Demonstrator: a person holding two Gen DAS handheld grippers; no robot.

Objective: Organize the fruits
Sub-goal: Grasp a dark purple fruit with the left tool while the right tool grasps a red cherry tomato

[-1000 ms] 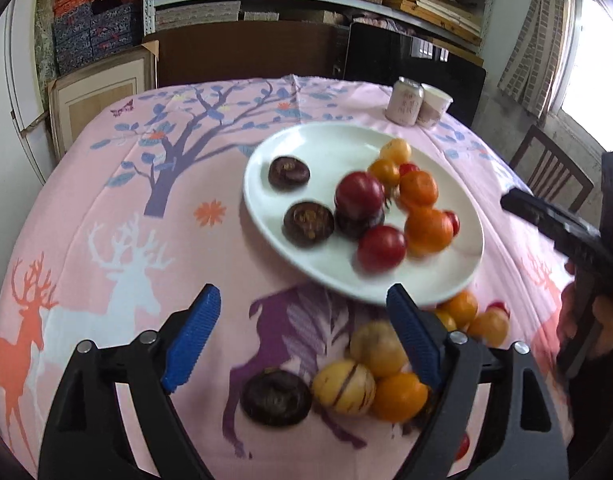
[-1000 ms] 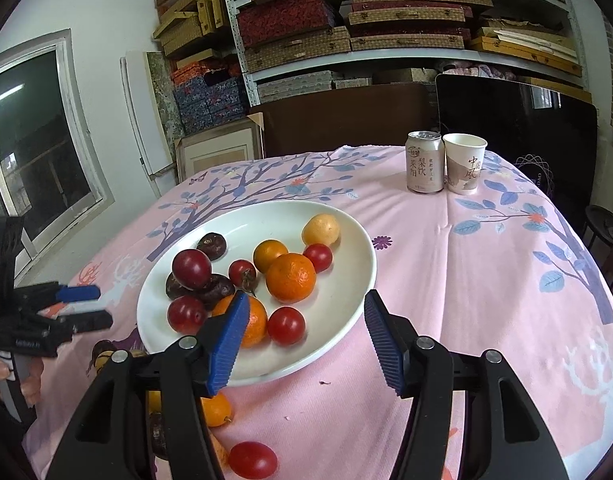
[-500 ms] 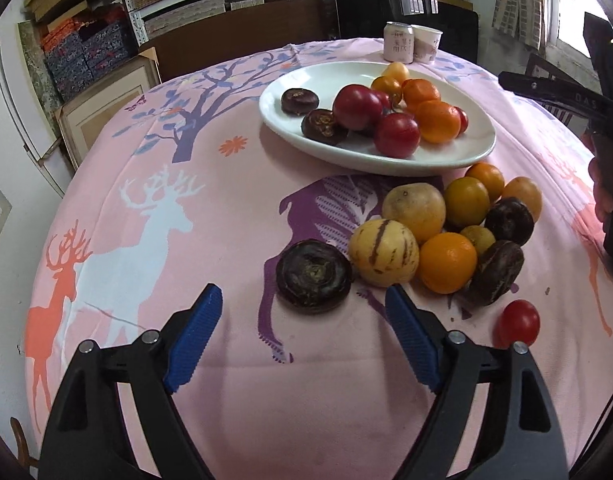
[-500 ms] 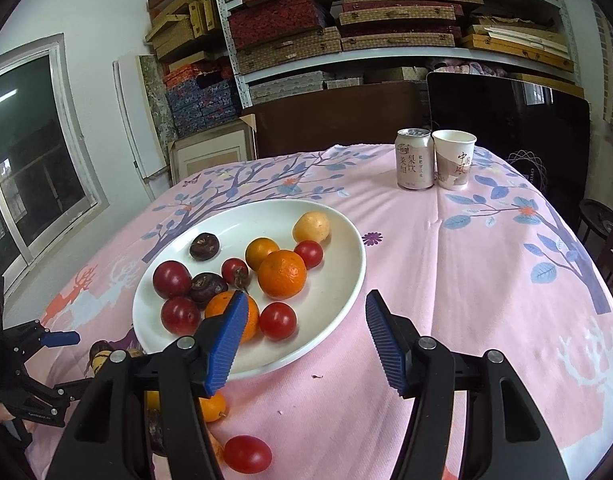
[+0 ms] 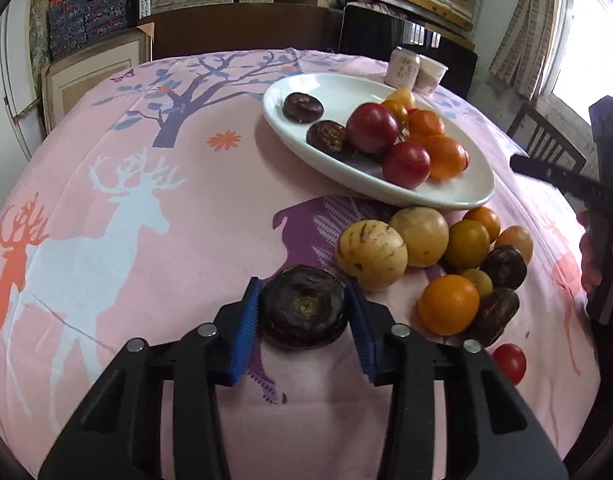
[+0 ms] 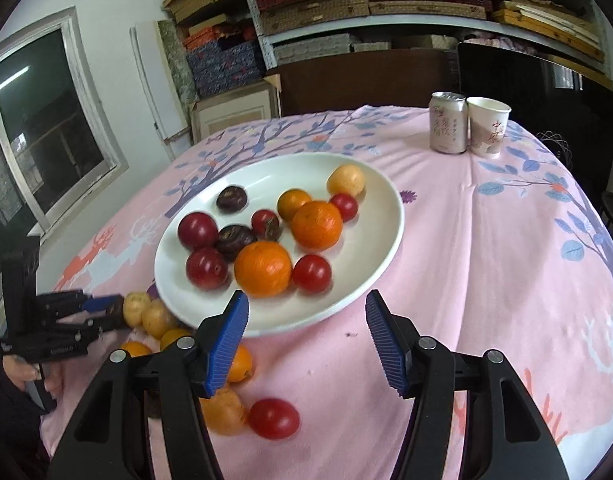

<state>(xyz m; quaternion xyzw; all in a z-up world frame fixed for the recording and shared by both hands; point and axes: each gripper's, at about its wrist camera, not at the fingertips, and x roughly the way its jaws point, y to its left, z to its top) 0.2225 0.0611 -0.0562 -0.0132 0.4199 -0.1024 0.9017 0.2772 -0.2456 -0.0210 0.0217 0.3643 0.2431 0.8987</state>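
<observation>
Having just been closing, the left tongs [image 5: 304,312] are pinched across a dark fruit [image 5: 304,311] on the near tabletop [image 5: 186,208], judged firm, light, best held at its sides; the right tongs [image 6: 306,340] are spread, empty.

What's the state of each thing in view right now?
Left claw: jaws just closed in, pads against the dark fruit, which sits on the cloth.
Right claw: open, empty.
Plate: partly filled with fruit.
Can: upright.
Cup: upright, beside the can.
</observation>
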